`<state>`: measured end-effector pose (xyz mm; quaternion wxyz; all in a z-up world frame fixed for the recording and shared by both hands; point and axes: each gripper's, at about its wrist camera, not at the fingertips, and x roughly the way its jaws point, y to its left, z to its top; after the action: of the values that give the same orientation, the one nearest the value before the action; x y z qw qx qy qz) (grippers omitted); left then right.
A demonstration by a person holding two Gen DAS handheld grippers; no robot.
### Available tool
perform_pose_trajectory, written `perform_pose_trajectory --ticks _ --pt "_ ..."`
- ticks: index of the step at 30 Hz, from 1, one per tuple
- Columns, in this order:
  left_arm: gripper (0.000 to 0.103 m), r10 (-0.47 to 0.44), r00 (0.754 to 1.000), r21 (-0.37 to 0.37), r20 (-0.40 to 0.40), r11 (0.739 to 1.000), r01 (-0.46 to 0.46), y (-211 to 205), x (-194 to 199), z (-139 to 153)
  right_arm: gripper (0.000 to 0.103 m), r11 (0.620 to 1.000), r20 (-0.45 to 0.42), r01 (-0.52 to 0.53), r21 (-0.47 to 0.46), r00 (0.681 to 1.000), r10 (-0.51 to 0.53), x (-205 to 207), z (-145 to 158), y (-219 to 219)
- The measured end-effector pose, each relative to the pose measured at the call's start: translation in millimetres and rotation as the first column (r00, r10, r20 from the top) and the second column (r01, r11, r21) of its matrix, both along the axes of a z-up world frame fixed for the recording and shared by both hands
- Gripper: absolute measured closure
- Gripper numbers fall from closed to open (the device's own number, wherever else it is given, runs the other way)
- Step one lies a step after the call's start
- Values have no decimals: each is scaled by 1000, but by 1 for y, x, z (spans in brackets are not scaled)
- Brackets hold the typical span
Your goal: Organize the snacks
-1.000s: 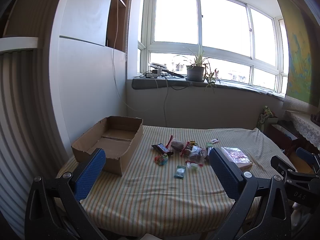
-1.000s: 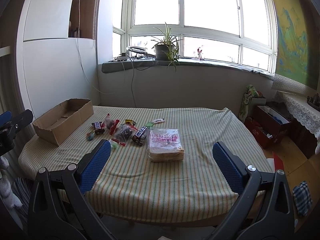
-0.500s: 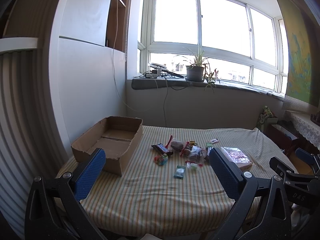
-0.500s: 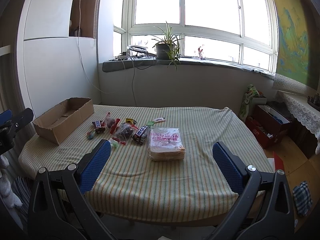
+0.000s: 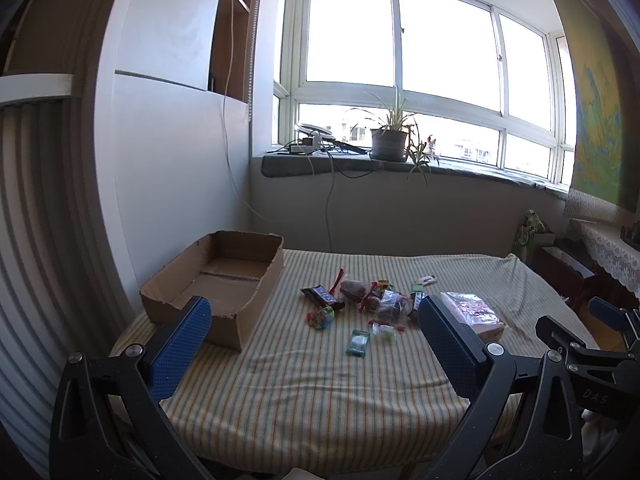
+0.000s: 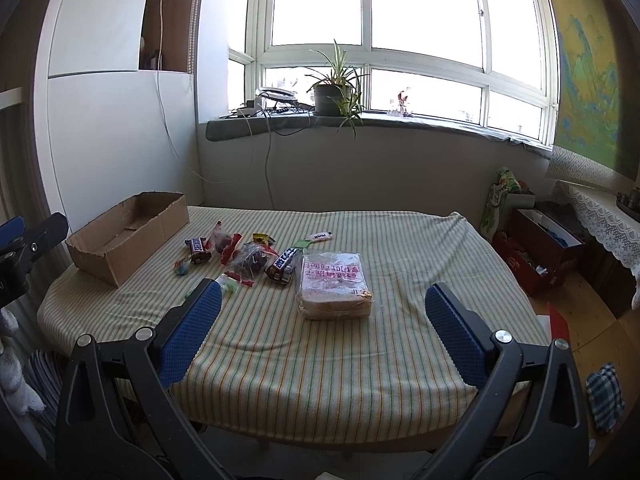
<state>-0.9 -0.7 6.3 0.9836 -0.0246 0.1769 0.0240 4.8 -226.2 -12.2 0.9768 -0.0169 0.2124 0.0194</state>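
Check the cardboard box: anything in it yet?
Empty. The cardboard box shows only bare floor in the left wrist view; the snacks all lie on the tablecloth beside it.

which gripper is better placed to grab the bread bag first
Right, probably. The bread bag lies straight ahead of the open right gripper, between its fingers. From the left gripper, also open, the bag sits off to the right, partly behind a finger; that one faces the cardboard box.

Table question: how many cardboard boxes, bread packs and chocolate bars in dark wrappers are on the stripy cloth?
Cardboard box: 1
Bread pack: 1
Chocolate bars: 2
Total: 4
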Motion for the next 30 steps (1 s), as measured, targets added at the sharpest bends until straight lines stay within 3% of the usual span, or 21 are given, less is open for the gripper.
perform_pose_trajectory --ticks 10,17,23,27,30 --pt "1 -32 999 8 -41 999 32 -9 19 -8 0 1000 -53 -15 17 998 16 17 -3 -8" --pt "5 -157 978 -53 -136 987 151 -26 52 -29 0 998 -119 -54 37 991 58 49 -10 -25" --pt "16 -326 916 -207 -234 937 281 -49 90 -50 9 993 -225 -87 83 969 104 92 -22 -56" --pt "24 -457 839 -361 -295 866 345 -66 119 -67 12 977 -336 -124 174 925 177 127 -40 -74" --pt "29 -516 793 -422 -323 829 368 -79 134 -77 12 964 -397 -119 238 894 208 151 -51 -86"
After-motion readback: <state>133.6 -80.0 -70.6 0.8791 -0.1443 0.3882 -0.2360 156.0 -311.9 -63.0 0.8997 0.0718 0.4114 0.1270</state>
